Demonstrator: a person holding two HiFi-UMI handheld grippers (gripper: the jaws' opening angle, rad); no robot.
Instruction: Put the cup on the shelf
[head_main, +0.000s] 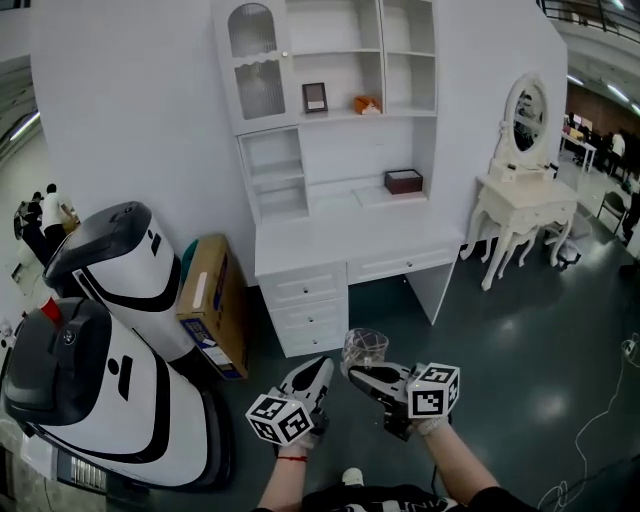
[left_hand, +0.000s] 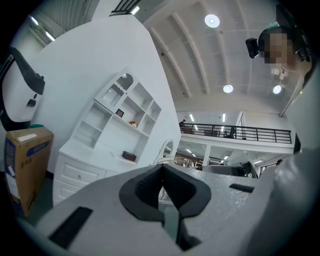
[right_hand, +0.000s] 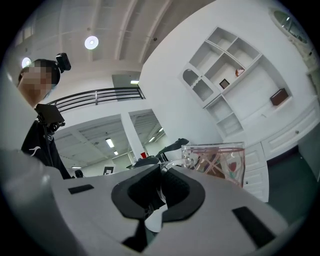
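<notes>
Right tongs pinch the cup by its handle, left tongs pressed together; I fear it swivelling before the twelve-o'clock shelf.

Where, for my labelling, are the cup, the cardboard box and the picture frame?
cup (head_main: 366, 346), head view, clear body.
cardboard box (head_main: 205, 280), head view, brown face.
picture frame (head_main: 315, 97), head view, dark centre.

Open floor lies ahead up to the white desk. A frame and a small orange item occupy the middle shelf, apparently with gaps beside them; a dark box sits on the ledge below. White machines and a cardboard box crowd the left approach.
</notes>
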